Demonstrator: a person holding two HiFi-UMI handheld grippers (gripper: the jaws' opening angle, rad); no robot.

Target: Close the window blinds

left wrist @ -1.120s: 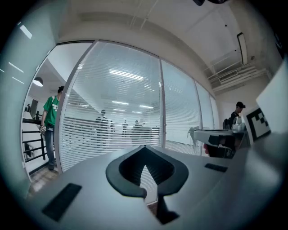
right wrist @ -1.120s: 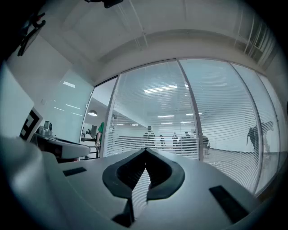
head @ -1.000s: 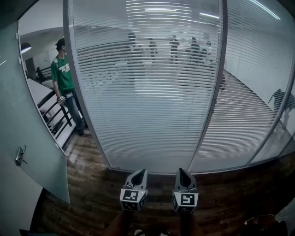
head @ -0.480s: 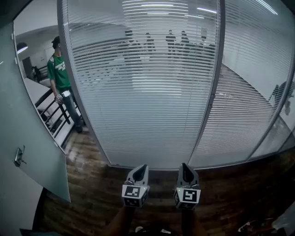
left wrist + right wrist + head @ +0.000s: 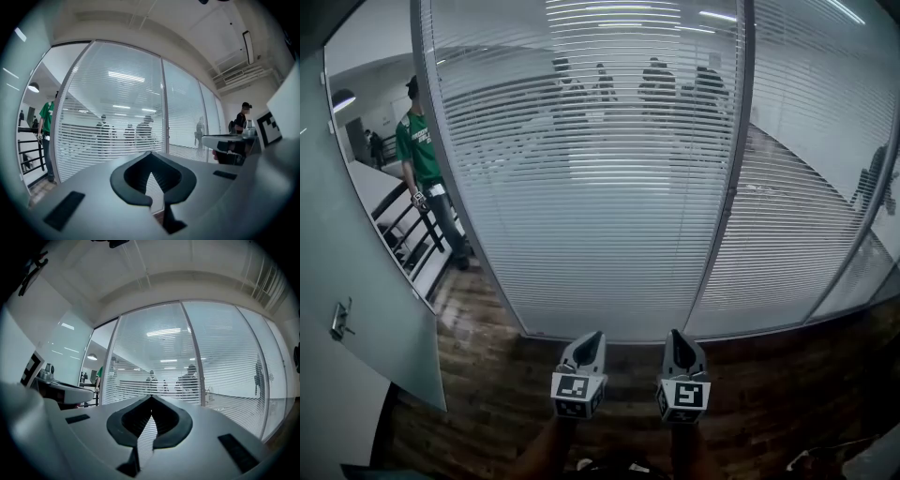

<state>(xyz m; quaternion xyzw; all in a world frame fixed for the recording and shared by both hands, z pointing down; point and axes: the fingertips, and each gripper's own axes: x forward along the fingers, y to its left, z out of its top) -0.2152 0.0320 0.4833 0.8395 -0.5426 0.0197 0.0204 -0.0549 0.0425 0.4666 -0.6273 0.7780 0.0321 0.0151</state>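
White horizontal-slat window blinds [image 5: 600, 206], slats open. The left hand-held gripper [image 5: 594, 337] and right hand-held gripper [image 5: 676, 336], closed and empty, hang clear of them; closing apparently not begun.

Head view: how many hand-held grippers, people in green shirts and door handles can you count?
Hand-held grippers: 2, the left hand-held gripper and the right hand-held gripper
Person in green shirt: 1
Door handle: 1
Total: 4
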